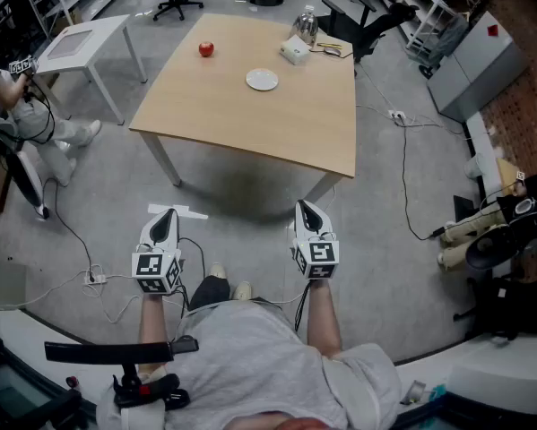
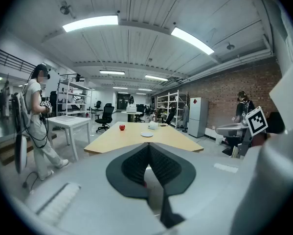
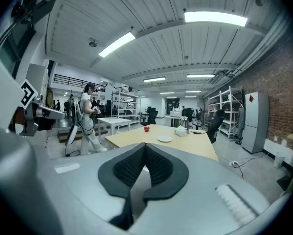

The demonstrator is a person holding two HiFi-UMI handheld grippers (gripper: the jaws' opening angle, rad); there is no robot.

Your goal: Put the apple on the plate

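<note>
A red apple (image 1: 206,49) sits near the far left corner of a wooden table (image 1: 250,124). A small white plate (image 1: 262,80) lies to its right, nearer the table's middle and apart from the apple. Both grippers hang over the floor well short of the table's near edge. My left gripper (image 1: 167,215) and right gripper (image 1: 304,206) are shut with nothing between the pads. The left gripper view shows the apple (image 2: 122,127) and plate (image 2: 146,134) far beyond the closed left gripper (image 2: 148,147). The right gripper view shows the apple (image 3: 146,129) and plate (image 3: 164,139) beyond the closed right gripper (image 3: 145,146).
A tissue box (image 1: 295,51) and a kettle (image 1: 306,25) stand at the table's far side. A white side table (image 1: 87,38) and a person (image 1: 17,106) are at the left. Cables (image 1: 402,150) trail on the floor. Office chairs (image 1: 376,25) stand behind the table.
</note>
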